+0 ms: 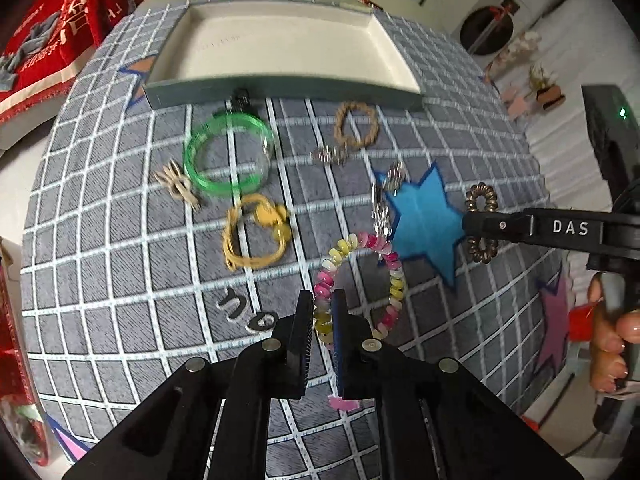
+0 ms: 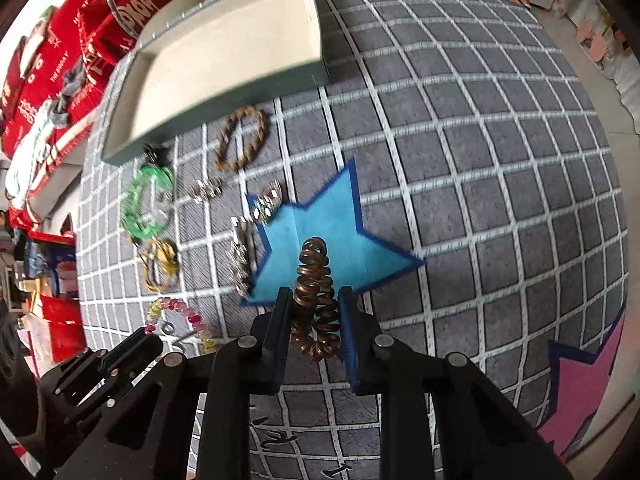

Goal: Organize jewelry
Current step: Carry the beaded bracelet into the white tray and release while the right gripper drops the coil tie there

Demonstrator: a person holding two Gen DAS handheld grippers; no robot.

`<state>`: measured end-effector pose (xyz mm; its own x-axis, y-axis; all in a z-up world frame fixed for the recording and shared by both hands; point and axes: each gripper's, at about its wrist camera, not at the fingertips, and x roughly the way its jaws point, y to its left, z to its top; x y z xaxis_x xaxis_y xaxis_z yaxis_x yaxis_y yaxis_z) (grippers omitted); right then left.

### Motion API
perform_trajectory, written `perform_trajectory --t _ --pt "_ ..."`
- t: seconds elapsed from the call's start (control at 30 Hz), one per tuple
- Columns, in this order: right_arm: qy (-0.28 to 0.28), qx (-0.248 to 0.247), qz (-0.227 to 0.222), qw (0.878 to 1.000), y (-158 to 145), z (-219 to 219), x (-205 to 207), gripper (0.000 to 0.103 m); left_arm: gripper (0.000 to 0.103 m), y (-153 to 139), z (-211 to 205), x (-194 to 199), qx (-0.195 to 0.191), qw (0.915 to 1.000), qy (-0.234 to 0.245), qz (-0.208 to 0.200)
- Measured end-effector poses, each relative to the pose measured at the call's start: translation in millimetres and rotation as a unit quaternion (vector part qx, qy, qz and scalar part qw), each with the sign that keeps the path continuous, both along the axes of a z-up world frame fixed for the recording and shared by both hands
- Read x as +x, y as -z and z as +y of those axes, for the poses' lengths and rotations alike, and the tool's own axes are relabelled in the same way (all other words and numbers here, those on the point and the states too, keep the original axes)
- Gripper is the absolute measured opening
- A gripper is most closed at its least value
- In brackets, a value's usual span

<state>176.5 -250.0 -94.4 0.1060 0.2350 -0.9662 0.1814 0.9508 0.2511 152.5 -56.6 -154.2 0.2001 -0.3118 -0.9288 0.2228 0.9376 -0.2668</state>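
My left gripper [image 1: 323,312] is shut on a pink-and-yellow beaded bracelet [image 1: 394,276], held just above the checked cloth. My right gripper [image 2: 315,308] is shut on a brown spiral hair tie [image 2: 314,280] over the blue star patch [image 2: 332,240]; it also shows in the left wrist view [image 1: 480,196]. A shallow cream tray [image 1: 280,84] stands at the back. On the cloth lie a green bangle [image 1: 228,152], a yellow cord bracelet [image 1: 252,236], a brown braided bracelet [image 1: 356,126] and silver clips [image 1: 382,200].
The grey checked cloth [image 1: 120,280] covers the table. A pink star patch [image 2: 588,392] lies near the right edge. Red cushions [image 1: 60,20] sit behind at left. A small beige clip [image 1: 176,184] lies left of the bangle. A black device [image 1: 608,136] stands at right.
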Motion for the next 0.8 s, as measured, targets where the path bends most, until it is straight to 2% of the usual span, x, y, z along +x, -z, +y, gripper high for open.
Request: perform_trajectory --t 0.23,0.4,0.47,0.6,0.8 --pt "-0.012 0.023 -0.035 0.999 -28.9 -17.6 27.4 0.025 0.024 -36.9 23.4 14.2 -0.015 0.9990 -0.022 -0.036" --pt "-0.024 0.035 -0.068 0.997 -37.4 -5.3 71.9 0.025 0.024 -52.9 28.4 57.0 -0.016 0.9973 -0.034 -0.063" --pt "-0.026 0.039 -0.077 0.996 -26.3 4.9 84.9 0.025 0.024 -57.1 30.5 80.2 -0.010 0.9960 -0.041 -0.079" --pt "-0.028 0.047 -0.091 0.994 -22.9 7.6 125.4 0.025 0.024 -56.4 32.8 122.0 0.001 0.9934 -0.055 -0.101" --pt "-0.036 0.052 -0.091 0.994 2.3 13.3 175.8 0.025 0.024 -36.8 29.1 175.3 0.023 0.9915 -0.068 -0.109"
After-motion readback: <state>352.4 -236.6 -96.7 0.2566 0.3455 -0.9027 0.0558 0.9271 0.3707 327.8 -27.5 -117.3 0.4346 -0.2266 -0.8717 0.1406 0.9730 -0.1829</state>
